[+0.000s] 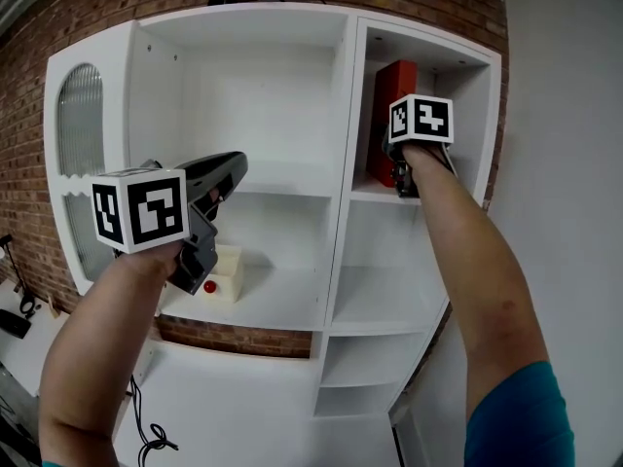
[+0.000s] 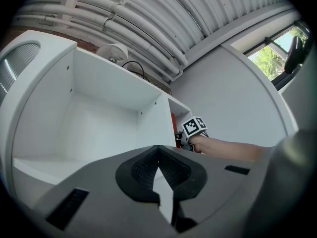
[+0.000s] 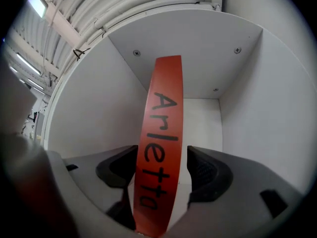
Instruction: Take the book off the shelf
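Observation:
A red book (image 1: 394, 95) with "Arletta" on its spine (image 3: 161, 133) stands upright, leaning slightly, in the top right compartment of the white shelf unit (image 1: 336, 193). My right gripper (image 1: 402, 175) reaches into that compartment at the book's lower spine. Its jaws stand wide on either side of the spine, and the right pad (image 3: 208, 170) is clear of it by a gap. My left gripper (image 1: 232, 168) hangs in front of the large left compartment, jaws together and empty. In the left gripper view a sliver of the book (image 2: 173, 128) shows beside the right gripper's marker cube (image 2: 194, 127).
A small cream box with a red knob (image 1: 222, 272) sits on the lower left shelf. A brick wall (image 1: 29, 144) lies behind the unit and a grey wall (image 1: 565, 163) to its right. A black cable (image 1: 146, 436) dangles low on the left.

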The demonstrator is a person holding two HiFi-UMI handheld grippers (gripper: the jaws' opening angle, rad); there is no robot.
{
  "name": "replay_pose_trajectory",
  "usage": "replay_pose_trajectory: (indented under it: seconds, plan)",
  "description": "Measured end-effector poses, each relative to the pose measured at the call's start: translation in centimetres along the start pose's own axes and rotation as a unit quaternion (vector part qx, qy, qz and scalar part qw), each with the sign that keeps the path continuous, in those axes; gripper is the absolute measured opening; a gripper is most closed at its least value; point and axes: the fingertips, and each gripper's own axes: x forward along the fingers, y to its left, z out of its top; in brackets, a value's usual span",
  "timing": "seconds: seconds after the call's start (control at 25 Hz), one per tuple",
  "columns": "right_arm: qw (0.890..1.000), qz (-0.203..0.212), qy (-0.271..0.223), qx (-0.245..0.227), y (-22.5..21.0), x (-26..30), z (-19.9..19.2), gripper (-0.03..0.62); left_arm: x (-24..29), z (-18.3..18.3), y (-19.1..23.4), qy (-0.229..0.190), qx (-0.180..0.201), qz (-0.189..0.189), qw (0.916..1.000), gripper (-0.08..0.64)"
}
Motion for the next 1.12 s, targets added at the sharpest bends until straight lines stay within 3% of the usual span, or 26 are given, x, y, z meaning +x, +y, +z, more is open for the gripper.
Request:
replay_pose_trajectory:
  seconds: [0.48,0.52,0.6,1.12]
  plan:
    - [0.999,-0.034,0.035,0.006,-1.4,3.1,-1.4,0.281,0.2,-0.6,1.2,0.002,0.005,0.006,1.0000,0.008]
    - [0.998,-0.040,0.036,0.008,-1.6,3.2,-1.6,0.219,0.1,-0.6,1.4,0.003,0.005,0.009,0.9999,0.008]
    - [0.998,-0.048,0.036,0.016,-1.9,3.2,-1.7,0.179,0.0,-0.8,1.5,0.004,0.001,0.007,1.0000,0.008]
    - [0.999,-0.040,0.013,0.034,-3.0,-1.2,-0.3,0.166,-0.5,-0.7,1.2,0.005,-0.003,-0.004,1.0000,0.008]
